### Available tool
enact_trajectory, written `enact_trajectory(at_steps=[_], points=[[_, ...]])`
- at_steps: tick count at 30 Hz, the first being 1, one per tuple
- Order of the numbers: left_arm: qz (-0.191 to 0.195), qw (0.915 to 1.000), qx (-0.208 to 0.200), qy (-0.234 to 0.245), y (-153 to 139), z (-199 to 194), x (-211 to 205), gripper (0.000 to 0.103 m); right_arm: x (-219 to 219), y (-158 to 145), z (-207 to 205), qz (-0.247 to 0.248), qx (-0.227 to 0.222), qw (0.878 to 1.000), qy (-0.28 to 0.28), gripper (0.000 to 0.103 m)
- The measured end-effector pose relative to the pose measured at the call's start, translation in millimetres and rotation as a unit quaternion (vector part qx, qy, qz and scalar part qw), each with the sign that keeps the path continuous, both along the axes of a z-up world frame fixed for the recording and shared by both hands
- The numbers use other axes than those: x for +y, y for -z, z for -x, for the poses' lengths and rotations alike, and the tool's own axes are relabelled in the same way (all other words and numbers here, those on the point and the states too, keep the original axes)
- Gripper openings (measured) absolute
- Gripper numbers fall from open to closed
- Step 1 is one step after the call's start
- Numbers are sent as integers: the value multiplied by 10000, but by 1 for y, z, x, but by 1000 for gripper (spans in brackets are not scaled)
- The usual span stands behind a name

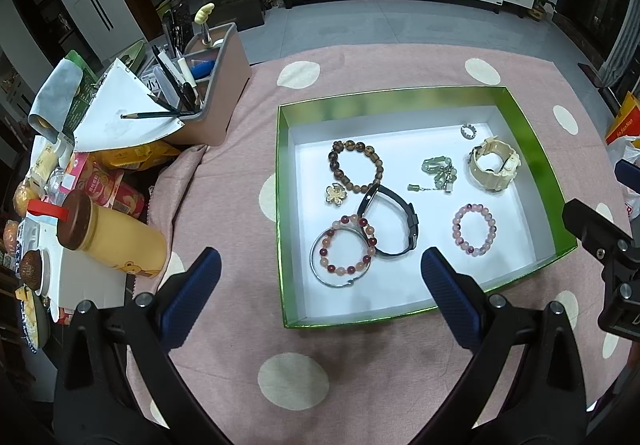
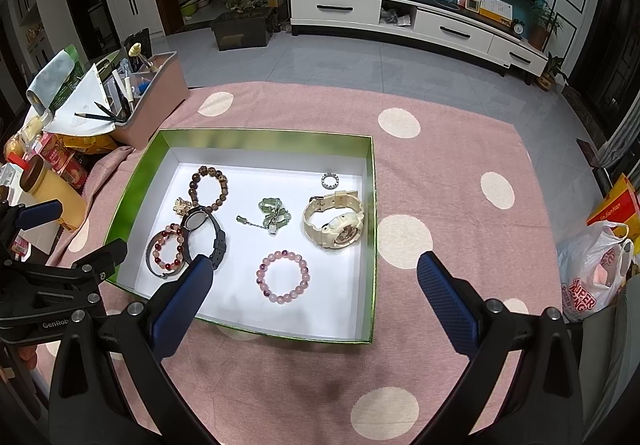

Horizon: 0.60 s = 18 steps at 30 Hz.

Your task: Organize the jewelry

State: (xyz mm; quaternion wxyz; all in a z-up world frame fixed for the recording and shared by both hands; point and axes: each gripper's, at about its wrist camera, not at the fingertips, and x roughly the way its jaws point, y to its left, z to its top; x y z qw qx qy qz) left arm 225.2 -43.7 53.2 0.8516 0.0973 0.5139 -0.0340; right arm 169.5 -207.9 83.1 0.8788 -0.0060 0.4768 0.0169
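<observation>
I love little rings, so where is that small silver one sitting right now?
The small silver ring lies in the far right corner of the green box, just beyond the cream watch; both views show it.

Box [image 1: 536, 149] walls glossy metallic green, floor matt white card; tablecloth [image 1: 320, 365] soft pink cloth; bangle [image 1: 320, 273] polished metal; cream watch [image 2: 334, 223] smooth plastic

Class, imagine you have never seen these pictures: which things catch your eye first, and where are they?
A shallow green box with a white floor sits on the pink cloth with cream dots. Inside, a chunky cream wristwatch lies by the right wall; a pink bead bracelet lies nearest the camera.
</observation>
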Motion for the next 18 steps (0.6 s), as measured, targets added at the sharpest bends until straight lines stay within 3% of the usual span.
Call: enact_trajectory(at_steps=[18], points=[[-20,10000,-6,-24,1,0,0,101,0,2,0,1,16,10000,-5,102]])
